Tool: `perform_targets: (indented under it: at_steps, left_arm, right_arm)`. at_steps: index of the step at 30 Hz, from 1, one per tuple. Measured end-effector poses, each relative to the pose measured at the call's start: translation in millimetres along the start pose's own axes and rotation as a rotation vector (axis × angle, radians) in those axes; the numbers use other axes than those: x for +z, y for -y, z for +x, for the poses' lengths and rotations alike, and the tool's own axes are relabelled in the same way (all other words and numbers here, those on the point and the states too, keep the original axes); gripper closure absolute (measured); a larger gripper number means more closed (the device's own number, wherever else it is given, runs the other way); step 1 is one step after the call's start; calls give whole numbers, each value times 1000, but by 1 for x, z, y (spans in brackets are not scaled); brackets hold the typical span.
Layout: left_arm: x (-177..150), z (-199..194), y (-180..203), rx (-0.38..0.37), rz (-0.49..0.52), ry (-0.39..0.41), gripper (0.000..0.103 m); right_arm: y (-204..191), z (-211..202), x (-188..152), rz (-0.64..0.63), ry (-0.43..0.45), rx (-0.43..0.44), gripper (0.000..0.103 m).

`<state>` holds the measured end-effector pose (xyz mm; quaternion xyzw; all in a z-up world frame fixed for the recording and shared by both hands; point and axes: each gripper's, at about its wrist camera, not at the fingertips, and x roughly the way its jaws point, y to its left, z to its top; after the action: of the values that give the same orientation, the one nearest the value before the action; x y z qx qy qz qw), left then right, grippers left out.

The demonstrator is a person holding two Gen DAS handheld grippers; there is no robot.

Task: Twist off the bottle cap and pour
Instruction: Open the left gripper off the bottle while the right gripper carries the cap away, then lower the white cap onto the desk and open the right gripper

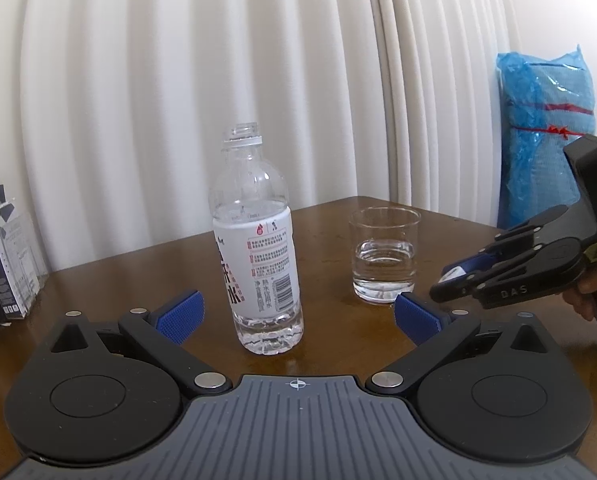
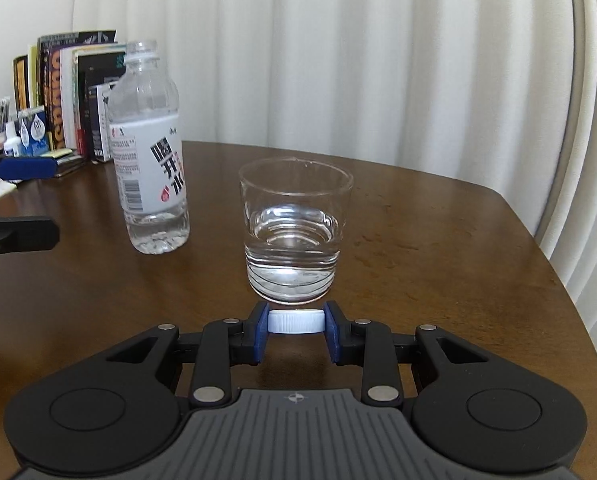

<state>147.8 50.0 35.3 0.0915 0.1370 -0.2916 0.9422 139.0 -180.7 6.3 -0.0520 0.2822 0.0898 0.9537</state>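
A clear plastic water bottle (image 1: 258, 248) with a white label stands upright and uncapped on the brown table (image 1: 330, 344). It holds some water; it also shows in the right wrist view (image 2: 150, 152). A glass (image 1: 384, 254) with a little water stands to its right, also in the right wrist view (image 2: 294, 228). My left gripper (image 1: 298, 312) is open, its blue pads either side of the bottle's base, apart from it. My right gripper (image 2: 296, 322) is shut on the white bottle cap (image 2: 296, 321), just in front of the glass.
Books and boxes (image 2: 70, 96) stand at the table's back left. A blue wrapped bundle (image 1: 546, 136) leans by the curtain at right. The table's rounded edge (image 2: 570, 280) runs along the right. My right gripper shows in the left wrist view (image 1: 454, 284).
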Motion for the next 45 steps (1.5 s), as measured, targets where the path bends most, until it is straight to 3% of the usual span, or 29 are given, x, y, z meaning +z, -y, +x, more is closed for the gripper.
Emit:
perform_targets:
  at_steps: [12,37,41,45]
  left_arm:
    - [-2,-1,-1,-5,-7,-4,0]
    - [-4,-3,1,-13,-22,-11,0]
    - [-4,-3,1,-7,-21,-14,0]
    - [-4,-4,2,6,-30,-16,0]
  right_arm:
    - [-2,6,-2,-9,-52,-1,71]
    - [-7,-9,-11,-31,-43,-21,71]
    - [-8,-10,-12,-32,-42,-26,69]
    - [-9,-10,-12,-29,-36,-32,60]
